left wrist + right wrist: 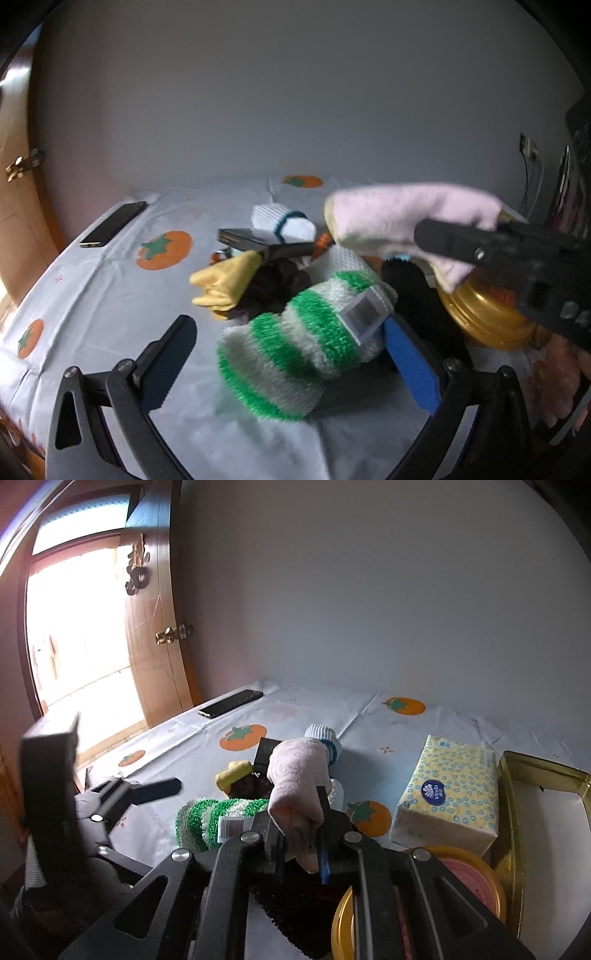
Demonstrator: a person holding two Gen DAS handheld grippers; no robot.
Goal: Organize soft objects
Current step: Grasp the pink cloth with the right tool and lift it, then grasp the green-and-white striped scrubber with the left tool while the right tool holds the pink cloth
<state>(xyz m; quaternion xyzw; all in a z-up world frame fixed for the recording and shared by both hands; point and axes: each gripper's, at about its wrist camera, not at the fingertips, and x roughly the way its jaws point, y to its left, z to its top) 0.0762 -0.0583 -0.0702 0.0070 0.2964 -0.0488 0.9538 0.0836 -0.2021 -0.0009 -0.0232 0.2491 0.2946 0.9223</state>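
Observation:
My right gripper (301,834) is shut on a pale pink sock (299,775) and holds it in the air; the sock also shows in the left wrist view (406,218), above the pile. My left gripper (295,354) is open around a green-and-white striped fuzzy sock (295,343) with a paper tag, lying on the tablecloth; it also shows in the right wrist view (218,812). Behind it lie a yellow cloth (225,284), a dark brown soft item (277,284), a white sock with a blue band (284,221) and a black fuzzy piece (413,291).
A round gold tin (487,314) stands at the right under the pink sock, with a pink item inside (469,878). A tissue pack (447,790) and a gold lid (543,812) lie at the right. A phone (114,223) and a small black box (258,240) lie on the tomato-print tablecloth (110,314).

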